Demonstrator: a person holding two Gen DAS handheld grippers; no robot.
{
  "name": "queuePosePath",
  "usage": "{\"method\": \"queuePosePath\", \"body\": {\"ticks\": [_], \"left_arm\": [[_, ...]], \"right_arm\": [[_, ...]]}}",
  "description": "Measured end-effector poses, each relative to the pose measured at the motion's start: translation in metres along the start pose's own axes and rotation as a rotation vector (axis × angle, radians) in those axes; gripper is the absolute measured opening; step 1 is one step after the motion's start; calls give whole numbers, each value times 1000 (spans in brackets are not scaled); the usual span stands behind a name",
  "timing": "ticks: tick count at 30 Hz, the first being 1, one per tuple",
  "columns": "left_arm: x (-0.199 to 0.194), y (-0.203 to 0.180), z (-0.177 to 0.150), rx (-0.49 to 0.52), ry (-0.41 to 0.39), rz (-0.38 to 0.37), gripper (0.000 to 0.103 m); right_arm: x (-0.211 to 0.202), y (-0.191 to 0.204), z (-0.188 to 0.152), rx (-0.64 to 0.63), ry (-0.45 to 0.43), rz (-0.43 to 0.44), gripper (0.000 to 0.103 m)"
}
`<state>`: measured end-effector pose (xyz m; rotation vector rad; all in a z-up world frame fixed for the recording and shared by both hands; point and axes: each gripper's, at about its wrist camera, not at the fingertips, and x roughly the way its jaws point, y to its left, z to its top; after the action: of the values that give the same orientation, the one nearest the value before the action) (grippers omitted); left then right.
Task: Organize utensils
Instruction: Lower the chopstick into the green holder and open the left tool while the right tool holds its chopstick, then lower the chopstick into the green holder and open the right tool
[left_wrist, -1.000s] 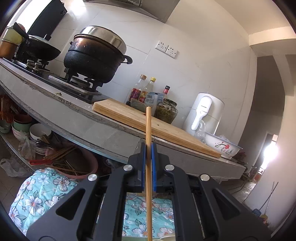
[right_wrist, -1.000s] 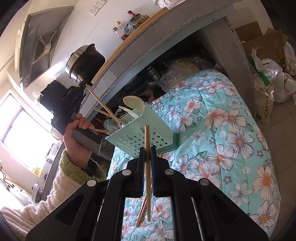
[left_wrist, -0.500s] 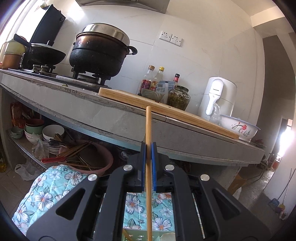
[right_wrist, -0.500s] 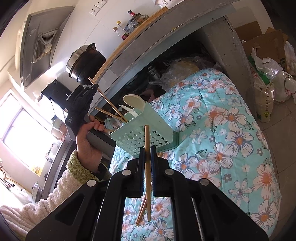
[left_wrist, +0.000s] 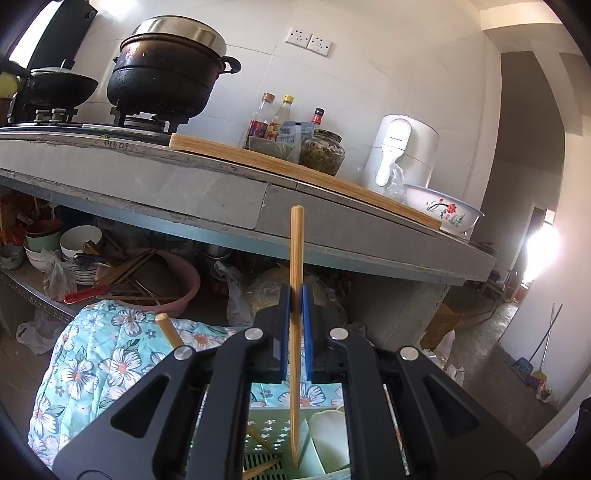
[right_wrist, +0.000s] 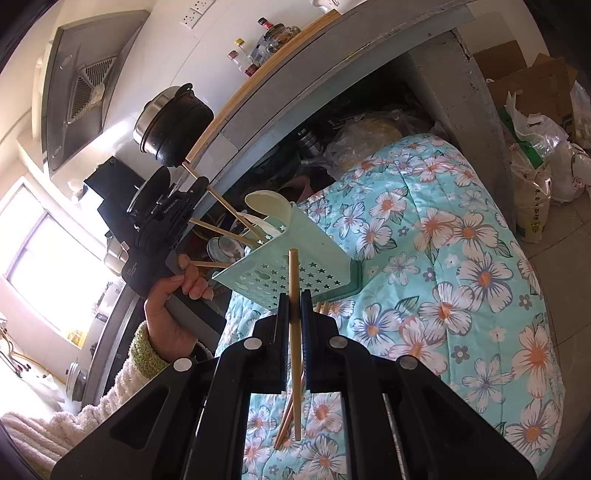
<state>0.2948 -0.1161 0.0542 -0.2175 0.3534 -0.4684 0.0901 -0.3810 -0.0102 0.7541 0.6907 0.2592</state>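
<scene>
Step in hand: loading chopsticks into the holder. Left gripper (left_wrist: 295, 295), angled slightly downward, pinches a chopstick (left_wrist: 296, 258) whose lower tip sits inside the mint-green holder (left_wrist: 273, 424) on the floral quilt (left_wrist: 92, 369); next, judged, it should release. Right gripper (right_wrist: 294, 306), tilted downward, is clamped on a second chopstick (right_wrist: 293, 273), with loose chopsticks (right_wrist: 284, 421) on the quilt beneath.
</scene>
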Motion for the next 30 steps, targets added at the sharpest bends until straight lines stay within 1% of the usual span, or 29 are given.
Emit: {"method": "queuePosePath", "body": {"ticks": [6, 11, 18, 20, 21, 24, 30], "left_arm": [[0, -3, -3, 54, -5, 29, 5], [0, -9, -6, 103, 4, 28, 5], [1, -9, -2, 112, 31, 23, 5], [2, -10, -1, 115, 41, 15, 9], [2, -10, -1, 115, 42, 14, 13], [2, -10, -1, 119, 42, 11, 21], [0, -9, -1, 111, 42, -3, 31]], "right_arm": [[1, 3, 0, -8, 2, -2, 6], [0, 5, 0, -12, 3, -3, 6], [1, 6, 0, -13, 8, -2, 6], [1, 5, 0, -13, 9, -2, 6], [1, 5, 0, -13, 9, -3, 6], [2, 5, 0, -10, 8, -4, 6], [2, 4, -2, -8, 9, -4, 7]]}}
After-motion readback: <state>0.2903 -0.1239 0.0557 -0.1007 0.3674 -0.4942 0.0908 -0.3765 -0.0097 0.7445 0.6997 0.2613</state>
